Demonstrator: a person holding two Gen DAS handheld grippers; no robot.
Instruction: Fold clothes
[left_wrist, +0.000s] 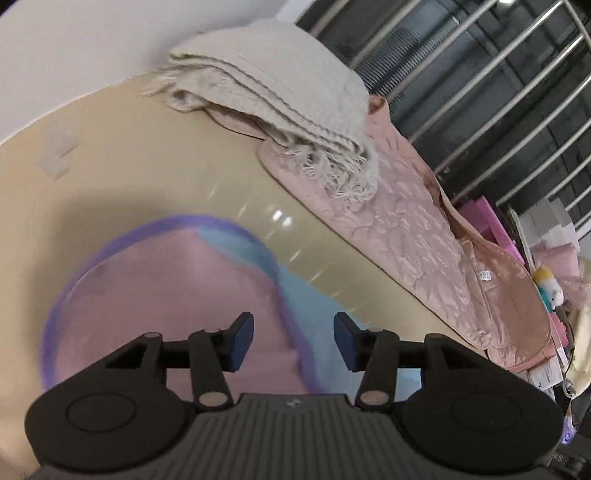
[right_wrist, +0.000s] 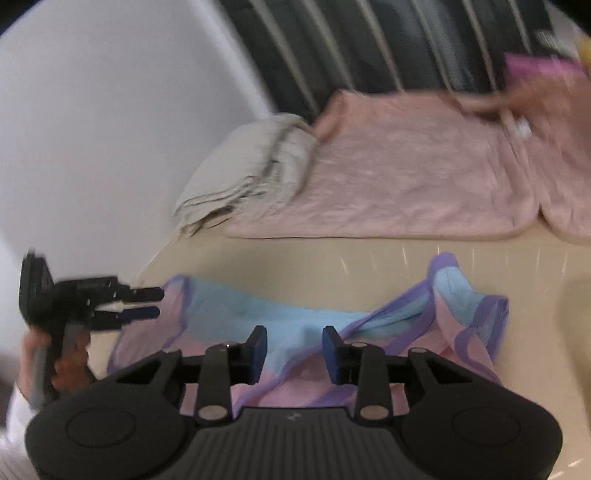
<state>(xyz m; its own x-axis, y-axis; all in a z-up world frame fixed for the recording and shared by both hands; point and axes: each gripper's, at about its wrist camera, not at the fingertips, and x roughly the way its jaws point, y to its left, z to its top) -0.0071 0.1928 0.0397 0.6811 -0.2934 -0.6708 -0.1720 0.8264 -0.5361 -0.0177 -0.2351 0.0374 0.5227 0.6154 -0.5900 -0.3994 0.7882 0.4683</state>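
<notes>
A thin pink, light-blue and purple cloth (left_wrist: 166, 288) lies on the beige table (left_wrist: 147, 166). In the right wrist view the cloth (right_wrist: 229, 310) is spread out at its left and bunched into folds at its right. My left gripper (left_wrist: 294, 341) hovers over the cloth's purple-edged part, jaws open, nothing pinched between its blue pads. It also shows at the cloth's left end as the left gripper (right_wrist: 159, 303), held by a hand (right_wrist: 33, 354). Just above the cloth's middle, my right gripper (right_wrist: 294, 354) is open, and its pads are not closed on the fabric.
A folded cream blanket with fringe (left_wrist: 288, 85) rests on a pink quilted garment (left_wrist: 424, 240) along the table's far side; both also show as the blanket (right_wrist: 251, 166) and garment (right_wrist: 406, 166). A metal railing (left_wrist: 480, 74) stands behind. A white wall borders the left.
</notes>
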